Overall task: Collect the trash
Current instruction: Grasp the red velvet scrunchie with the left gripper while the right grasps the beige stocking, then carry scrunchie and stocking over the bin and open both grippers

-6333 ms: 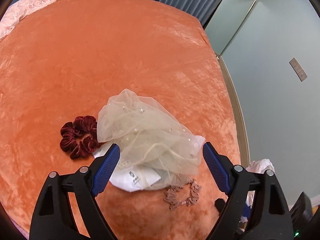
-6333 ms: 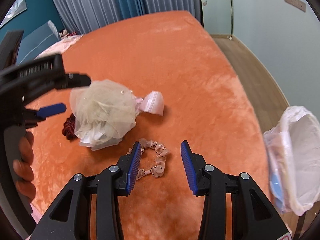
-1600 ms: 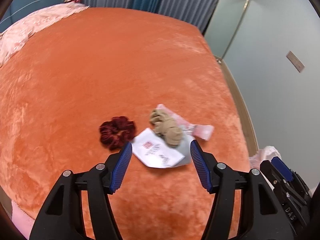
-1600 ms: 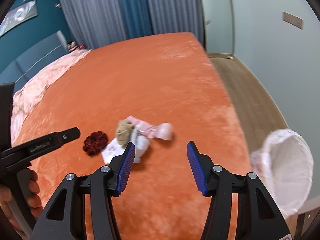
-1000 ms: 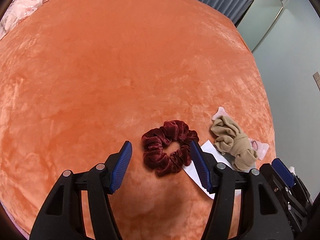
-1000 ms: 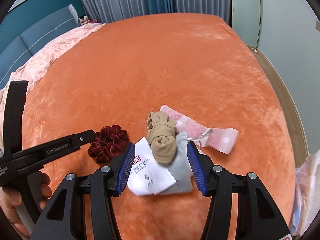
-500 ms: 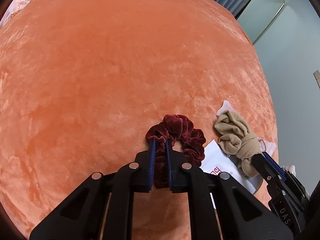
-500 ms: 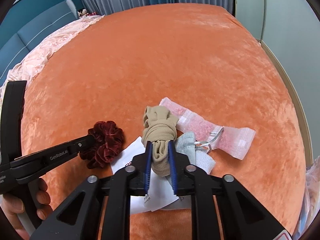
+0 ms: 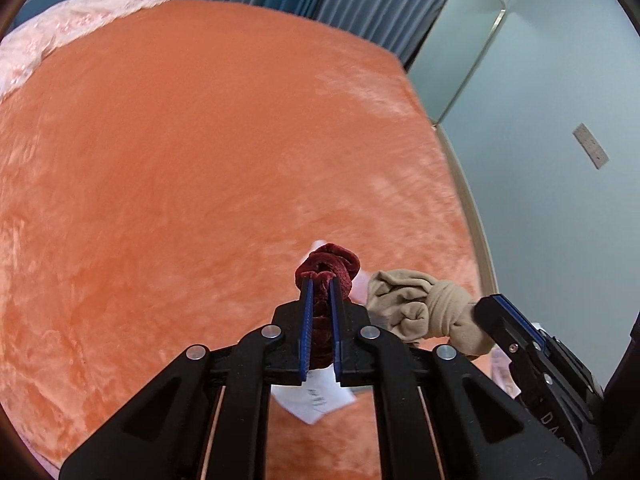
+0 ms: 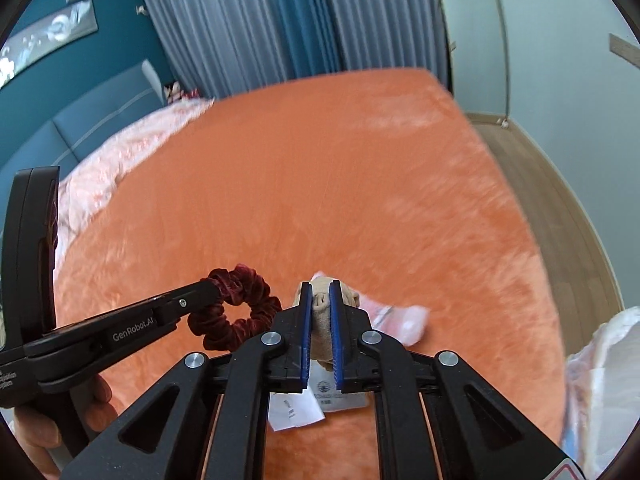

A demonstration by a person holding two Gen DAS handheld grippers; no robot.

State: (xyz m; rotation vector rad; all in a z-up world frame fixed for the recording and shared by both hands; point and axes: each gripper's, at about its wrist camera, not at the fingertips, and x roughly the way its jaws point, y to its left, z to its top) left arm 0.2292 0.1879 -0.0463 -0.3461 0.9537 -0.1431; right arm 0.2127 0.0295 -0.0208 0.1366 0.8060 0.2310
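My left gripper point(image 9: 320, 282) is shut on a dark red velvet scrunchie point(image 9: 330, 262) and holds it above the orange bed; from the right wrist view the scrunchie point(image 10: 236, 312) hangs from the left gripper's tip. My right gripper point(image 10: 320, 288) is shut on a knotted beige stocking point(image 10: 322, 320), lifted off the bed; it also shows in the left wrist view point(image 9: 424, 310). A white paper label point(image 10: 298, 410) and a pink plastic wrapper point(image 10: 400, 320) lie on the bed below the grippers.
The orange plush bedspread point(image 9: 180, 160) fills both views. A white trash bag point(image 10: 604, 380) stands at the bed's right edge. A pink quilt point(image 10: 120, 160) lies at the far left. Wooden floor point(image 10: 560, 184) and a pale wall run along the right.
Both grippers have risen from the bed with their items. The scrunchie and the stocking now hang in the air; the paper and the pink wrapper stay on the bed.
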